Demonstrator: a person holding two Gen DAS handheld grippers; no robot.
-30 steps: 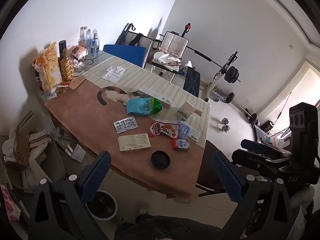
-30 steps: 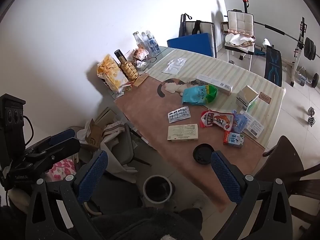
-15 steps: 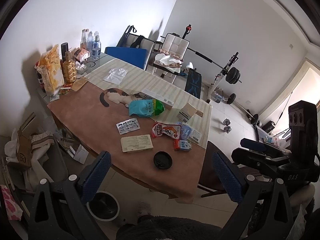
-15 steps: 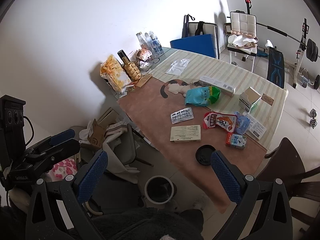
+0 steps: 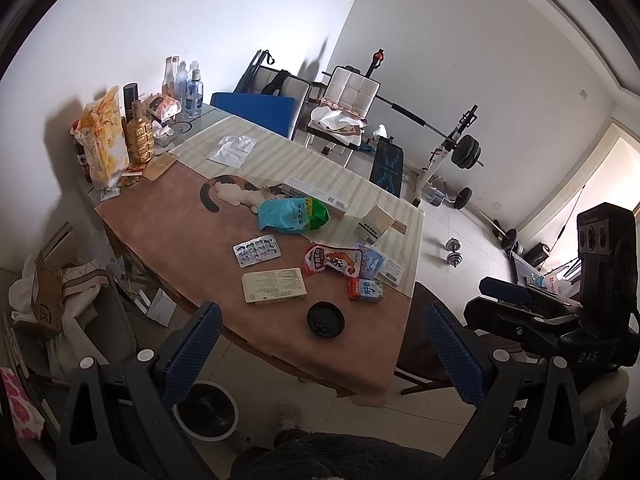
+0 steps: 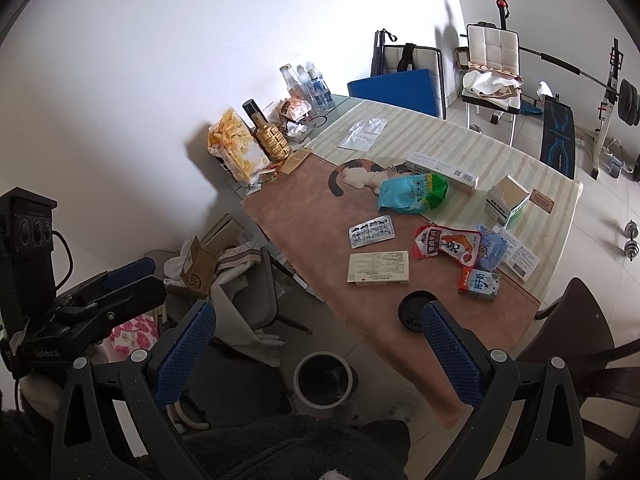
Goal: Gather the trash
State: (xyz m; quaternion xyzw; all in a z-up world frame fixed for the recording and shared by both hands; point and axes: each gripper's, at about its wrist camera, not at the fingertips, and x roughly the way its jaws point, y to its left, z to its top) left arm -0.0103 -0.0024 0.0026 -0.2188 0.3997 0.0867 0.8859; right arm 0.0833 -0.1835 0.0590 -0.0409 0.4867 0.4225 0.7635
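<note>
Both tools, left tool (image 5: 320, 344) and right tool (image 6: 318, 340), gape wide, empty, above floor. Black round lid (image 5: 325, 319) lies near tabletop (image 5: 168, 216) front edge; flat cream box (image 5: 274, 285) just beside it.

Behind the table you see a weight bench (image 5: 386, 166) with a loaded barbell (image 5: 466, 152), a white chair (image 5: 348, 96) draped with cloth, a blue panel (image 5: 256, 110), and dumbbells (image 5: 454, 252) on the tiled floor
</note>
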